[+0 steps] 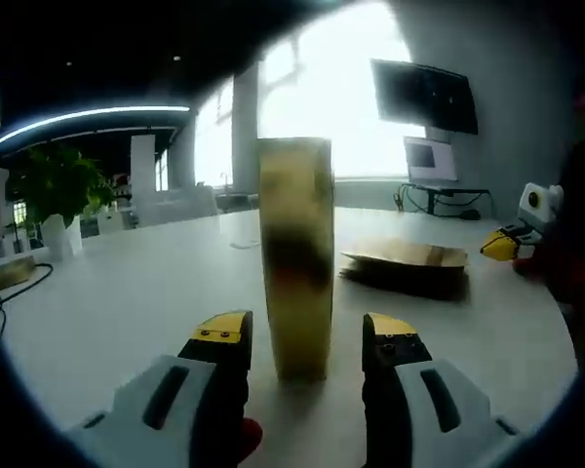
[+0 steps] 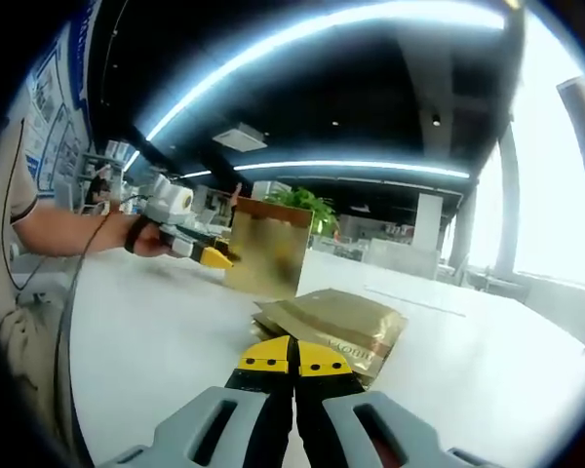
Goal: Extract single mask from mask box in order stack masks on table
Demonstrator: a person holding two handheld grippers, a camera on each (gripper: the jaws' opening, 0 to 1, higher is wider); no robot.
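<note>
- Mask box stands upright on the white desk, its long axis vertical, seen edge-on straight ahead in the left gripper view.
- The left gripper has its jaws spread, one yellow-tipped jaw on each side of the box's lower part; the box sits between them, but whether either jaw touches it I cannot tell.
- In the right gripper view the same box shows its broad gold face, with the left gripper at its near lower corner, held by the person's hand.
- A flat stack of gold mask packets lies on the desk just ahead of the right gripper, whose jaws are pressed together with nothing visible between them.
- The stack lies flat, to one side of the box and apart from it, with the right gripper beyond it in the left gripper view.
- Judged from this, the left gripper is nearer the box and placed to steady it; the right gripper sits over the stack and would have to travel across to the box's opening to draw out a packet.
- Where the box opens is not visible from either view.
</note>
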